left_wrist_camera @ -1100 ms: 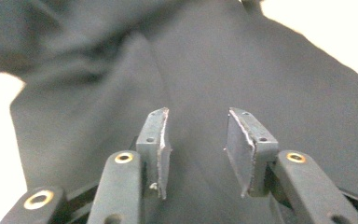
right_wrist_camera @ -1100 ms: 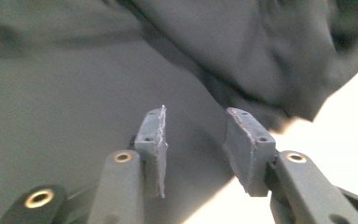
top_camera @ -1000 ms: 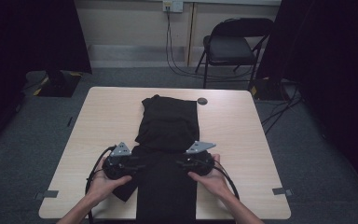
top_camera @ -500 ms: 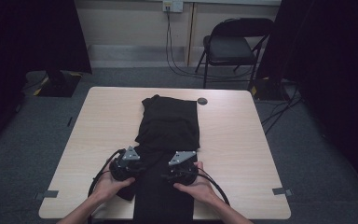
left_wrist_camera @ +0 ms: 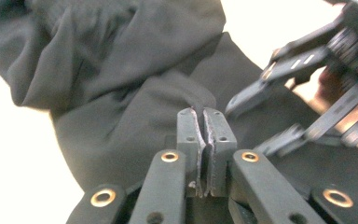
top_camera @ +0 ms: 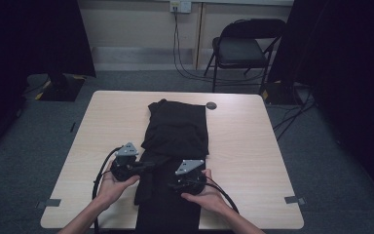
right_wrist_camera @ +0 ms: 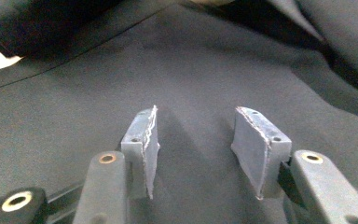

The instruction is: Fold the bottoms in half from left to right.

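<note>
Fabric is the whole job here: a black garment (top_camera: 175, 146) lies in a long strip down the middle of the desk (top_camera: 253, 146), from near the far edge to the near edge, where it hangs over. Its far part is bunched and folded; the near part lies flatter. The left tool (left_wrist_camera: 206, 122) has just been closing and now stands clenched, pads pressed together with a thin fold of the cloth apparently pinched at the garment's left edge. That grip looks meant to lift or fold the edge over. The right tool (right_wrist_camera: 196, 140) hovers released over the flat near part, jaws apart with only cloth beneath them, probably placed to take a second hold so the strip stays straight. A small dark disc (top_camera: 211, 105) sits near the far edge.
</note>
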The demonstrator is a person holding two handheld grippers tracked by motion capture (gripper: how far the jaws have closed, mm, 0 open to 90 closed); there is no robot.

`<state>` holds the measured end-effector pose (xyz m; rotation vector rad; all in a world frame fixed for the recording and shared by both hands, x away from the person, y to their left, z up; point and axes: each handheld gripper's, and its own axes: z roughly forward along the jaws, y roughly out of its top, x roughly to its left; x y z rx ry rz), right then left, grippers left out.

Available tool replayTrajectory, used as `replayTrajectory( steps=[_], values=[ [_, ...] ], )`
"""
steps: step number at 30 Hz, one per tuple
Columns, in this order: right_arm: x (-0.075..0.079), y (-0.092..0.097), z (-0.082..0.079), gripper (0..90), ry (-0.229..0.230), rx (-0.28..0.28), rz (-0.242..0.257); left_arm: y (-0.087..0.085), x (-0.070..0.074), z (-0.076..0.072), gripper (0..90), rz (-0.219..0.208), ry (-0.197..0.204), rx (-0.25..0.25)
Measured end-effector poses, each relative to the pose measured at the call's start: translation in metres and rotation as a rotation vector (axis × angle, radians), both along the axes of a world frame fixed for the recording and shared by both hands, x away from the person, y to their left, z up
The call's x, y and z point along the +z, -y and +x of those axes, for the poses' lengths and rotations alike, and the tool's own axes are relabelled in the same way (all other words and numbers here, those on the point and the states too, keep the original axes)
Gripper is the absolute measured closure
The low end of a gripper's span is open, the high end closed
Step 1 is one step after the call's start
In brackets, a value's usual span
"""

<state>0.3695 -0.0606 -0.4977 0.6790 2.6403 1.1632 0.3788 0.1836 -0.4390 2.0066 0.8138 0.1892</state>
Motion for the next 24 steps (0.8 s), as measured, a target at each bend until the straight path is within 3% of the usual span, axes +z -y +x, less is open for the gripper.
replayTrajectory(
  steps=[2, 4, 6, 7, 9, 11, 13, 14, 16, 18, 21, 24],
  values=[
    [0.0, 0.0, 0.0, 50.3, -0.001, 0.003, 0.001, 0.008, 0.01, 0.005, 87.1, -0.061, -0.018, -0.002],
    [0.0, 0.001, 0.0, 50.3, -0.003, 0.004, 0.004, 0.016, 0.019, 0.008, 86.7, -0.049, 0.004, -0.021],
    [0.0, 0.001, 0.0, 50.3, -0.001, 0.004, 0.006, 0.025, 0.021, 0.012, 86.4, -0.09, -0.025, -0.02],
    [-0.001, 0.001, 0.0, 50.2, -0.002, 0.004, 0.009, 0.032, 0.017, 0.012, 86.3, -0.085, -0.039, -0.025],
    [-0.001, 0.002, 0.0, 50.2, -0.001, 0.004, 0.009, 0.041, 0.005, 0.009, 84.2, -0.013, -0.033, -0.024],
    [0.001, 0.005, -0.001, 50.0, -0.003, 0.008, -0.001, 0.047, -0.012, 0.006, 80.6, -0.006, -0.085, -0.049],
    [0.004, 0.011, -0.002, 49.5, -0.004, 0.001, -0.021, 0.052, -0.029, -0.001, 73.7, 0.06, -0.097, -0.075],
    [0.007, 0.016, -0.002, 50.5, 0.002, -0.005, -0.029, 0.053, -0.035, -0.004, 70.2, 0.096, -0.099, -0.09],
    [0.013, 0.027, 0.0, 51.6, 0.018, -0.031, -0.027, 0.052, -0.036, -0.007, 65.2, 0.125, -0.065, -0.095],
    [0.022, 0.044, 0.005, 54.7, 0.037, -0.091, 0.004, 0.047, -0.027, -0.006, 55.2, 0.101, -0.056, -0.085],
    [0.032, 0.062, 0.019, 58.4, 0.068, -0.185, 0.031, 0.039, -0.013, 0.0, 53.4, 0.053, -0.017, -0.061],
    [0.041, 0.072, 0.041, 61.1, 0.087, -0.26, 0.067, 0.028, -0.001, 0.015, 55.6, 0.001, 0.005, -0.013]
  ],
)
